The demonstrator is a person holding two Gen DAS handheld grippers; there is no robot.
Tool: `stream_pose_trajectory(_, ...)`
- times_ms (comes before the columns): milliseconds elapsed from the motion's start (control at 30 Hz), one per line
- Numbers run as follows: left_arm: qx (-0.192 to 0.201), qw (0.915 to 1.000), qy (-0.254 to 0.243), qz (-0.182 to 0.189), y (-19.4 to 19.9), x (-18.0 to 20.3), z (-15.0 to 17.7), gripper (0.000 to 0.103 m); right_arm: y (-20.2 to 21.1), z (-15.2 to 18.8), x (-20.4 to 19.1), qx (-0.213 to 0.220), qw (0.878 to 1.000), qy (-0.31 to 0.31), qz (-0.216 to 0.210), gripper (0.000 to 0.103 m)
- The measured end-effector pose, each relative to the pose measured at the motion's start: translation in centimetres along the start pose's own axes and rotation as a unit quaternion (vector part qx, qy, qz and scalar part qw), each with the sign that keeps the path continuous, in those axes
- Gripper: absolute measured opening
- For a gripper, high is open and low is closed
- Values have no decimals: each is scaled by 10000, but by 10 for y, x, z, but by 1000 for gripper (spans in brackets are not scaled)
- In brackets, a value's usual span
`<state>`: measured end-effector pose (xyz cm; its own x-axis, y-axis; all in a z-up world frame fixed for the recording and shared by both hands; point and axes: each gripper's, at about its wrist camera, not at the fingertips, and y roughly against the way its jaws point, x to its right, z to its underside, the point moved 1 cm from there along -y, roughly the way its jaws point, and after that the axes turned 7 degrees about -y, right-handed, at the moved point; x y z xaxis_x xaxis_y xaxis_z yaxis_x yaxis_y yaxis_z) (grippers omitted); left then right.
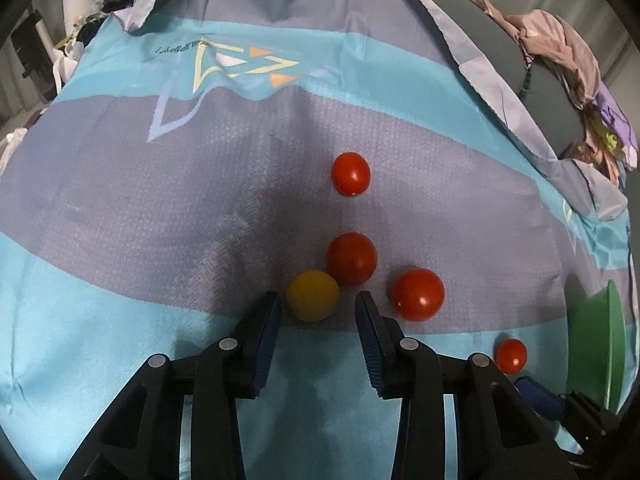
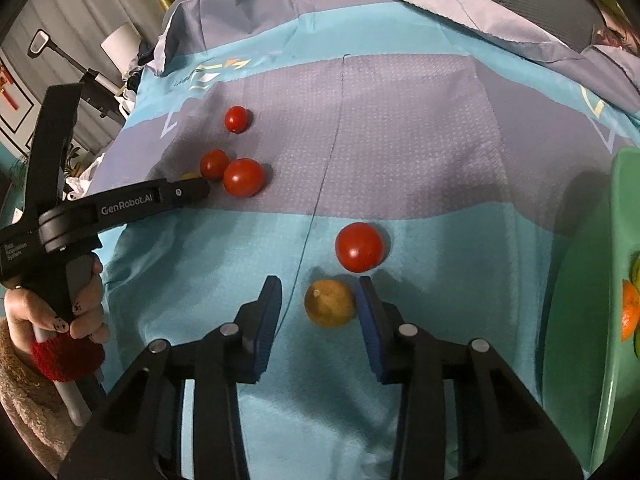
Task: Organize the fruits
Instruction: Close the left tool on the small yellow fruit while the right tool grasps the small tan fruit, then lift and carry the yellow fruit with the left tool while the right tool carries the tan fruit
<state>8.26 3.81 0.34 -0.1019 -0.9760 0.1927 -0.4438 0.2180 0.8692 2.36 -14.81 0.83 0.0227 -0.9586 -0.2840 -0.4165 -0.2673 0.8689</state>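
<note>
Red cherry tomatoes lie on a blue and grey cloth (image 1: pixel 120 208). In the left wrist view my left gripper (image 1: pixel 318 304) is open, its tips on either side of a yellow tomato (image 1: pixel 313 295); red tomatoes lie just beyond (image 1: pixel 352 258), to the right (image 1: pixel 418 294), farther off (image 1: pixel 351 174) and near the plate (image 1: pixel 511 356). In the right wrist view my right gripper (image 2: pixel 318 292) is open around a brownish-yellow fruit (image 2: pixel 329 303), with a red tomato (image 2: pixel 359 247) just past it. The left gripper (image 2: pixel 188 190) shows at left by three red tomatoes (image 2: pixel 243 177).
A green plate (image 2: pixel 580 300) stands at the right, holding an orange fruit (image 2: pixel 630 312) and green pieces at its edge; its rim shows in the left wrist view (image 1: pixel 614 340). Crumpled clothes (image 1: pixel 560 48) lie at the far right. The cloth's edge falls away at the left.
</note>
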Motion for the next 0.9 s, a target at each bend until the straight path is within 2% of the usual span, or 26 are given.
stream_pose_trajectory(233, 152, 9999, 52, -18, -1, -1, -2, 39, -10, 6, -4, -77, 9998, 139, 153, 37)
stream_pose_trajectory(300, 159, 9998, 62, -32, -2, -2, -2, 28, -10, 6, -6, -42, 9996, 198, 187, 34)
stream_pose_trajectory(367, 213, 9997, 79, -47, -2, -4, -2, 28, -11, 6, -6, -29, 9994, 242, 225, 28)
stream_pose_trajectory(767, 314, 9994, 56, -93, 10, -1, -1, 27, -2, 8, -5, 40, 9996, 250, 122, 28)
stream_pose_trajectory(900, 397, 9992, 53, 20, 22, 3, 1, 27, 8, 7, -4, 127, 9998, 162, 2, 28)
